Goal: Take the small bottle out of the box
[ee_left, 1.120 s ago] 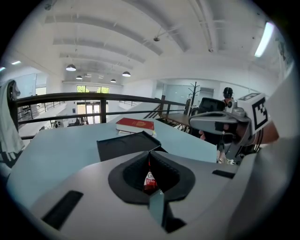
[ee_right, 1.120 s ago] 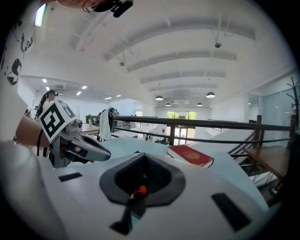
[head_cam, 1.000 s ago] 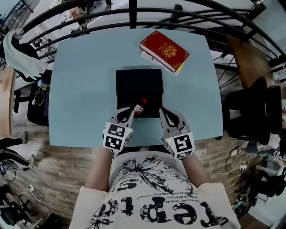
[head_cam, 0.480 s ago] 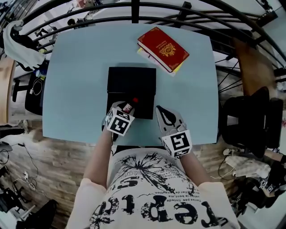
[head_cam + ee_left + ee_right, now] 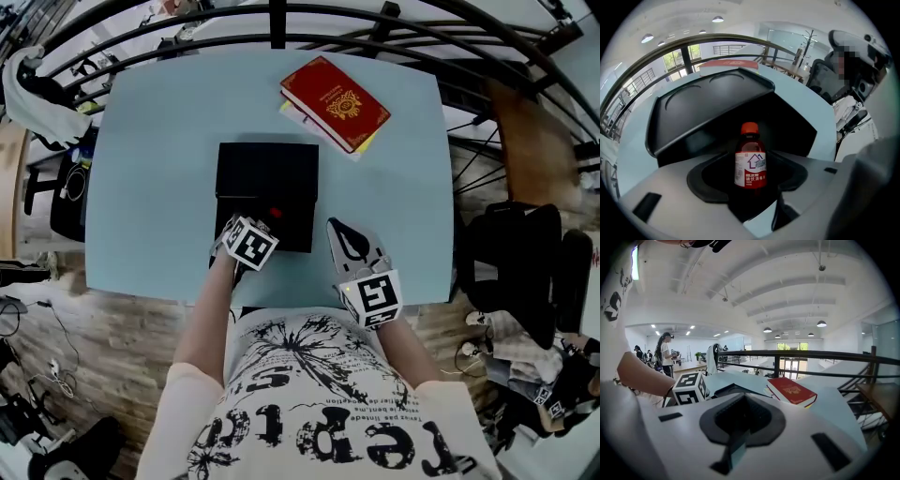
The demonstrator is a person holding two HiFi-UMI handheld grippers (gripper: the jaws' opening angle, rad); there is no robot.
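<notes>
The left tongs (image 5: 255,223) sit at the near edge of the black box (image 5: 267,178), centre-left of the head view. Their jaws are spreading apart. The small bottle (image 5: 750,161) stands upright in the gap between them, and neither pad is pressing on it. In the left gripper view it fills the middle of the frame, with its red cap on top, a white and red label facing the camera, and the box's dark inside behind it. From the head view only the red cap (image 5: 275,212) shows. It is inside the box, near its front edge and just past the tips of the left tongs.

The right tongs (image 5: 337,228) hover over the pale blue bench (image 5: 159,141), just right of the box and apart from it. Their jaws are together with nothing between them.

A red book (image 5: 335,102) lies on the bench in the upper right of the frame, on top of a thinner yellow-edged one, well apart from the box.
</notes>
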